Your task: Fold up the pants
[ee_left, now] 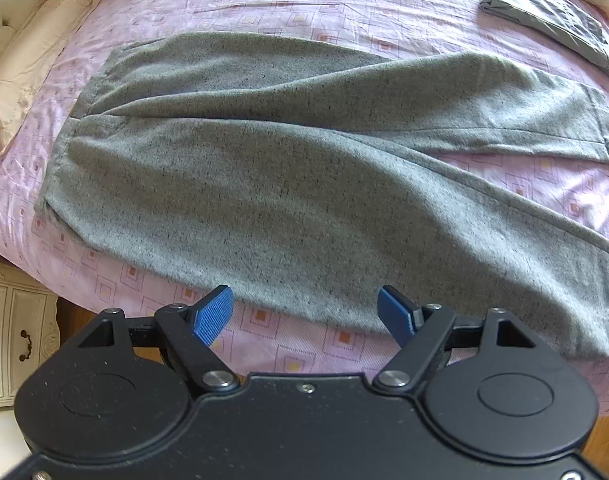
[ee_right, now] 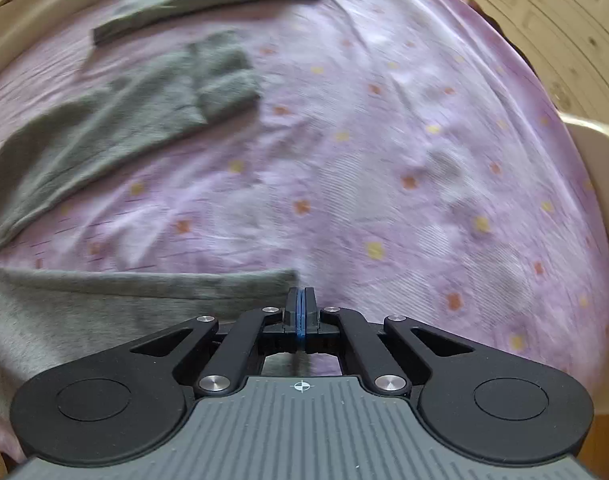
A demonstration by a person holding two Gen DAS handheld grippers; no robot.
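- two grippers work a bed: the left gripper (ee_left: pixel 304 312) hovers spread wide above the near edge of the grey pants (ee_left: pixel 288 168), gripping nothing.
- right gripper (ee_right: pixel 300 300), pads pressed together, sits at a leg hem; whether cloth is pinched cannot be told.
- pants lie flat across the pink sheet (ee_left: pixel 384 12), legs parted; judged best to pinch hem and waistband evenly, then carry over.
- farther back rests a folded grey garment (ee_left: pixel 552 20).

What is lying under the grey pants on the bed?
The grey pants lie spread on a pink patterned bedsheet, which shows all around them. Whatever lies directly beneath the fabric is covered and cannot be seen.
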